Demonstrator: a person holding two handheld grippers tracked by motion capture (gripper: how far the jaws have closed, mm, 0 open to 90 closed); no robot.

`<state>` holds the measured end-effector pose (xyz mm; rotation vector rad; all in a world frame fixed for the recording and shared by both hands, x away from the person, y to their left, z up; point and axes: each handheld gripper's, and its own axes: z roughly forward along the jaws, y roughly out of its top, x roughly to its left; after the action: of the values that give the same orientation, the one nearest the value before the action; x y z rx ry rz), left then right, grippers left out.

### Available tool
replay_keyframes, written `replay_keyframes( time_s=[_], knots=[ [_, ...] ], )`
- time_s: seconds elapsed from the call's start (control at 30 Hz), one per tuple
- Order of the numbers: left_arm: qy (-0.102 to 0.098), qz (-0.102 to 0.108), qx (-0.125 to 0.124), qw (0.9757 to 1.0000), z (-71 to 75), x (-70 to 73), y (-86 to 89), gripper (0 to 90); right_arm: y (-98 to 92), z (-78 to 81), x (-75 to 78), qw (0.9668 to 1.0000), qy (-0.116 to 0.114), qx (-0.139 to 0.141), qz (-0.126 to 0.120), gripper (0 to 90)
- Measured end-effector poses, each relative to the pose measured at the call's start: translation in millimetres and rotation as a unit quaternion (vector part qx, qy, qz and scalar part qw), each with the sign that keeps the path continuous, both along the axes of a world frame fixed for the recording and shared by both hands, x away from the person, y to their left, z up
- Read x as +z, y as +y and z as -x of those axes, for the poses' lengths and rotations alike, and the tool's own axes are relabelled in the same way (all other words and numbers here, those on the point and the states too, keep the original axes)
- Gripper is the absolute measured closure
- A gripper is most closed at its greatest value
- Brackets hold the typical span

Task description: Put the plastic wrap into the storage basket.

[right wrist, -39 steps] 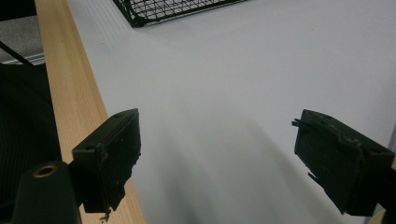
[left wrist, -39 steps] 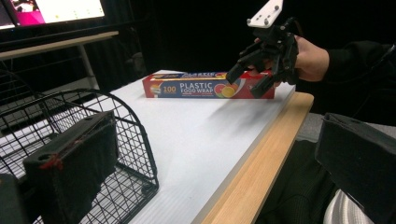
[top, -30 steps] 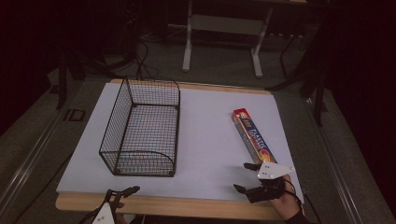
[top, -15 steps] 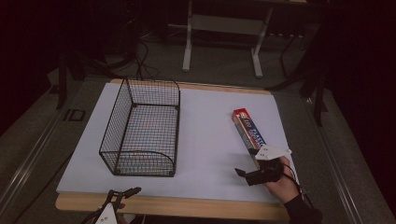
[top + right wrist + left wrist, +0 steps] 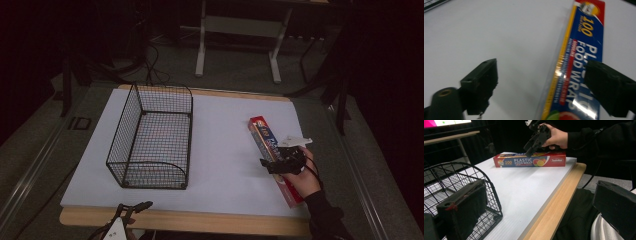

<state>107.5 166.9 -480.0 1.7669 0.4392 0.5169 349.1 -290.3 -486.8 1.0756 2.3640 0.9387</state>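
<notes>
A long, glossy cardboard box of plastic food wrap is seen lying flat on the matte white sheet near the table's right edge. The right gripper is held over it, jaws wide and just narrowed slightly, gripping nothing; the box's near end is cut off behind the hand. The left gripper is held open and empty beside the black wire basket

A wide bare stretch of the white desk lies open in the middle of the high view, between the wire basket at left and the food wrap box at right. The basket's tall mesh walls block passage at left; its top is open. The box lies flat along the right edge, beneath the right gripper, whose fingers stand apart.
</notes>
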Motion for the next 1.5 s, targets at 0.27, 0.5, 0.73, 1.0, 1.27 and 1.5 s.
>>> replay_keyframes(
  time_s=[0.27,0.5,0.73,1.0,1.27,1.5],
  knots=[
    [0.004,-0.001,-0.002,1.0,-0.6,-0.6,0.0,0.1,-7.6,-26.4,-4.9,0.9971,0.039,-0.064,0.013,16.0],
    [0.003,-0.002,-0.002,1.0,-0.4,-0.5,-0.1,0.1,-7.3,-39.0,-12.5,0.9937,0.07,-0.083,0.026,17.9],
    [0.004,-0.002,-0.003,1.0,-0.4,-0.7,-0.3,0.1,-9.2,-49.6,-19.6,0.9878,0.113,-0.101,0.035,19.9],
    [0.005,-0.005,-0.004,1.0,-0.3,-0.6,-0.6,0.1,-2.3,-61.3,-18.8,0.9717,0.187,-0.125,0.074,23.6],
    [0.005,-0.003,-0.005,1.0,-0.1,-0.5,-0.7,0.1,4.4,-73.9,-16.3,0.9468,0.267,-0.146,0.104,27.0],
    [0.006,-0.003,-0.006,1.0,0.0,-0.6,-0.7,0.1,15.6,-78.9,-19.0,0.9329,0.295,-0.147,0.145,35.5]
  ],
)
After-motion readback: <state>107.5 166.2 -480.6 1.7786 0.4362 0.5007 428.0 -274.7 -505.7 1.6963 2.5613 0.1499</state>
